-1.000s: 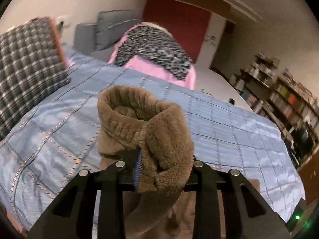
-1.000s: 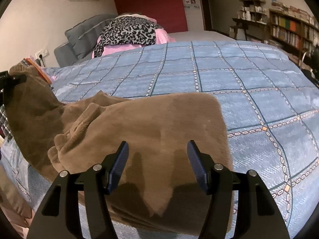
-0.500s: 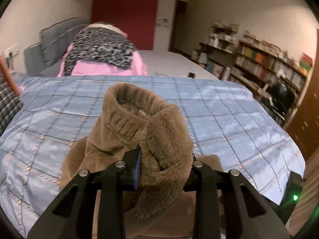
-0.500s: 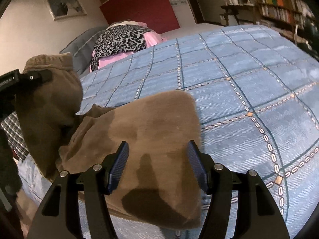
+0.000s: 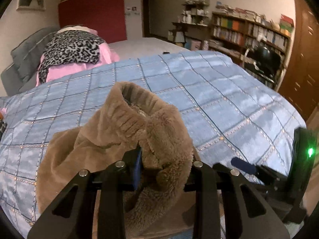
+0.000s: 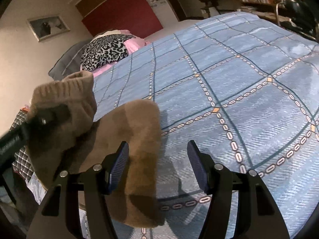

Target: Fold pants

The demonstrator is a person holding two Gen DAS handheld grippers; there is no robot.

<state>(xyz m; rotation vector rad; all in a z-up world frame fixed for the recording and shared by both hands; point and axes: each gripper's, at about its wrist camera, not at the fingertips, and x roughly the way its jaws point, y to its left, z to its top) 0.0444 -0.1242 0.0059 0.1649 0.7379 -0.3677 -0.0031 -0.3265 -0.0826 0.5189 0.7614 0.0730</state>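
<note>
Bedroom, bookshelves at back; bed [image 6: 249, 91] under a blue checked cover, which serves as our folding ground. Brown fleece pants [image 5: 95, 155] lie at its near edge, partly doubled. Our left tongs [image 5: 165, 171] pinch the ribbed waistband [image 5: 127, 107] narrowly and carry it raised above the rest, likely to lay it over as a fold. Right tongs [image 6: 157, 167] stand wide, holding nothing, poised at the pants' free edge, probably ready to steady or smooth it.
</note>
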